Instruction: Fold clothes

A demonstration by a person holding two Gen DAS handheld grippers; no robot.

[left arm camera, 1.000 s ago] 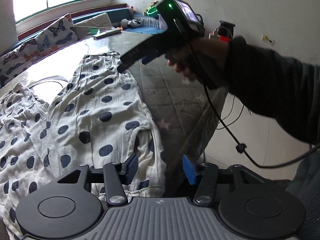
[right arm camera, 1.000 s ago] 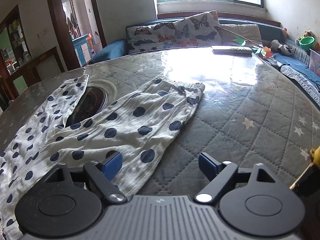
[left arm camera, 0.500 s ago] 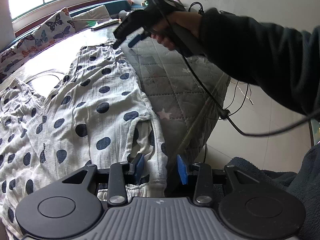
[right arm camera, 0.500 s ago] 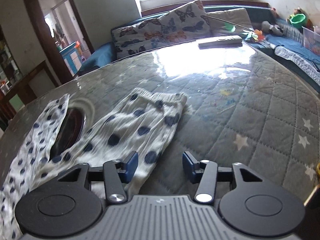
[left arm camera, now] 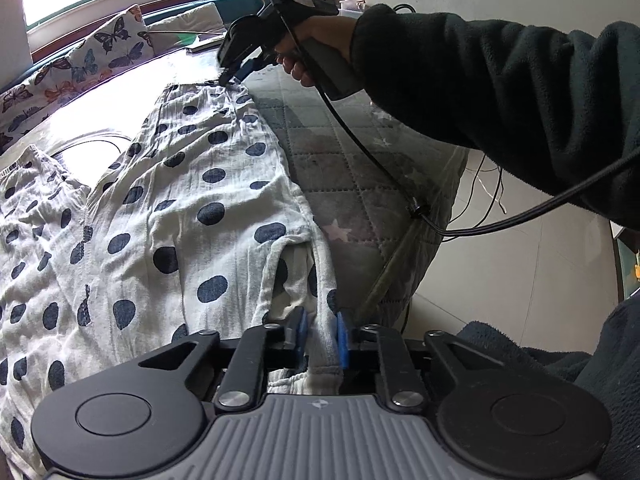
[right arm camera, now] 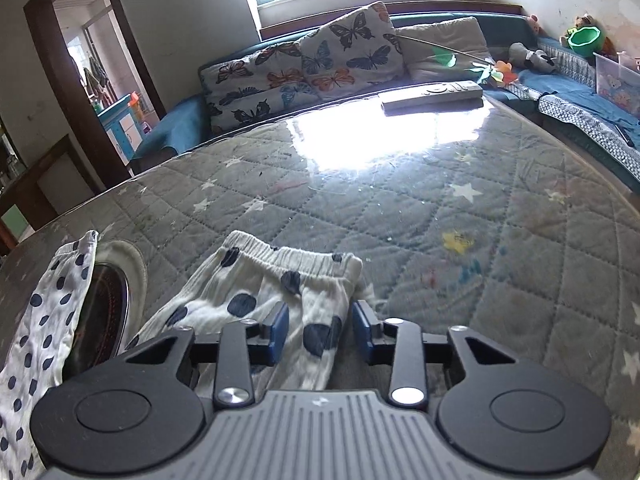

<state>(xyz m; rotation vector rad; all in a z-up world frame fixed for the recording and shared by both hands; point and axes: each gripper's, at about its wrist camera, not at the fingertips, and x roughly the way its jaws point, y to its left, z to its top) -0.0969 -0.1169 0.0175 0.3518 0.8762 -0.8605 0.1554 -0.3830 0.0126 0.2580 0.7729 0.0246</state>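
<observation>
Here I am holding my left gripper point(left arm camera: 320, 330) at the near edge of the polka-dot trousers point(left arm camera: 180, 208), its blue pads nearly closed on a strip of the white cloth that is passing between them. The trousers are lying spread across the quilted table point(right arm camera: 420, 208), one leg reaching away toward the window side. My right gripper point(right arm camera: 320, 330) is sitting at the far, elastic-cuffed end of that leg point(right arm camera: 296, 272), its jaws parted with the cloth lying between them, not yet pinched. In the left wrist view my right hand point(left arm camera: 308, 54) and dark sleeve point(left arm camera: 500, 92) are reaching over the table. Beyond, a remote control point(right arm camera: 432, 94) is lying on the table, and a green bowl point(right arm camera: 586, 38) is sitting on the sofa; what it is holding I cannot tell.
</observation>
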